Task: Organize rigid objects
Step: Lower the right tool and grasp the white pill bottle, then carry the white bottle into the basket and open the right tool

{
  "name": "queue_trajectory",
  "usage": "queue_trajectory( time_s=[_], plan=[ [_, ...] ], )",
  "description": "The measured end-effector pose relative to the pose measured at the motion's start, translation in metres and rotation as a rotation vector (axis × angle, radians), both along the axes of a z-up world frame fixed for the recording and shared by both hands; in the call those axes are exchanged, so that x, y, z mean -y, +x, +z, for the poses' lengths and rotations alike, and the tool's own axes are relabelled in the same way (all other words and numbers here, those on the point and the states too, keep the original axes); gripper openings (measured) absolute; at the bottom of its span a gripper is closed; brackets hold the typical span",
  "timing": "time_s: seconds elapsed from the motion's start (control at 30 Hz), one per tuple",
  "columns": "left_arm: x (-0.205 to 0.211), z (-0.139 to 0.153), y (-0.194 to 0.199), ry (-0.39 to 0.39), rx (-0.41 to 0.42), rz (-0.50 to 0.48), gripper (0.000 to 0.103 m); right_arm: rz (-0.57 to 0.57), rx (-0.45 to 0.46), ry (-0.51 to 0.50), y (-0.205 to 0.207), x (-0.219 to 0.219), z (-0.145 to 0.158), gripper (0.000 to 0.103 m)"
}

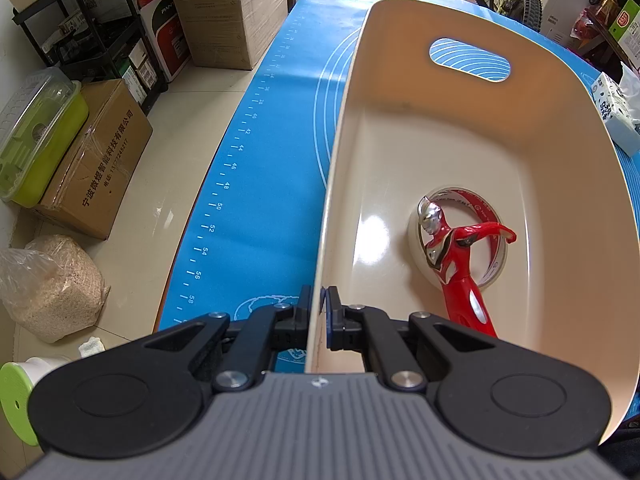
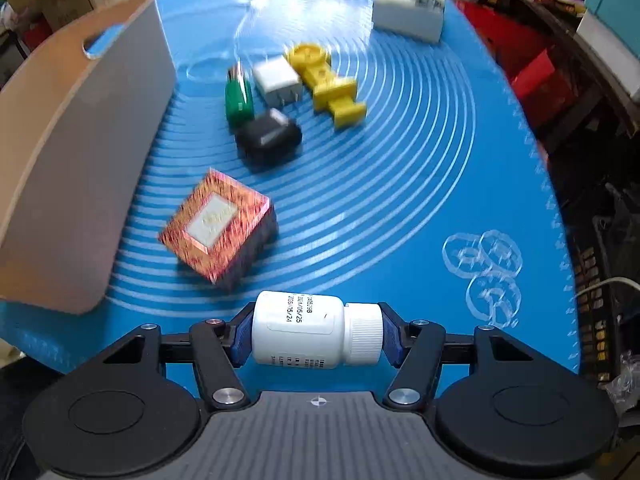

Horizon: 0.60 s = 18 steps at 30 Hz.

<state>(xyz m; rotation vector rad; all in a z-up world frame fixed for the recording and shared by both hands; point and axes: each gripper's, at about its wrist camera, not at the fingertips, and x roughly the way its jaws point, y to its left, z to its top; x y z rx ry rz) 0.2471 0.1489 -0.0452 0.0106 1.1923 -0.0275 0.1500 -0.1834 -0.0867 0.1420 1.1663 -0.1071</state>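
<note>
Between the pads of the right gripper [image 2: 318, 336], closest to the lens, lies a white pill bottle [image 2: 316, 334], on its side, gripped end to end: one blue pad on the base, the other on the ribbed cap, jaws about half spread to span its length. Risk: both contact faces are small, smooth and flat, so the bottle may pivot or squirt out if tilted on the way to the bin; the cap could also give under axial squeeze. Whether the bottle is clear of the blue mat [image 2: 400, 200] cannot be told. Just beyond, on the mat, sits a red patterned box [image 2: 218, 226], near the bin's outer wall; a low carry could clip it. Farther out: black charger [image 2: 268, 136], green item [image 2: 239, 100], white plug adapter [image 2: 278, 80], yellow toy part [image 2: 326, 82], all loose and outside the bin; a tissue box [image 2: 410, 14] stands at the far edge. Left gripper [image 1: 318, 312] is pinched nearly shut on the near wall of the cream bin [image 1: 520, 120], one finger outside, one inside, judged to be steadying it; if that pinch slips, the bin may skid. Bin contents: a tape roll [image 1: 496, 254] lying flat and a red-and-silver figure [image 1: 456, 256] lying across it; remaining floor bare. A dropped bottle could land on the figure and roll.
</note>
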Motion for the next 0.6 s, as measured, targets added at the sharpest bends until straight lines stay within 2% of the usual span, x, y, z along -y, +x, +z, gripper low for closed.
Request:
queue_trajectory(
  time_s=[0.33, 0.6],
  plan=[
    [0.0, 0.0, 0.0, 0.002, 0.0, 0.0, 0.008, 0.001, 0.197, -0.034, 0.018, -0.003, 0.065, 0.064],
    [0.001, 0.0, 0.0, 0.002, 0.0, 0.0, 0.008, 0.079, 0.362, -0.041, 0.047, -0.033, 0.115, 0.064]
  ],
)
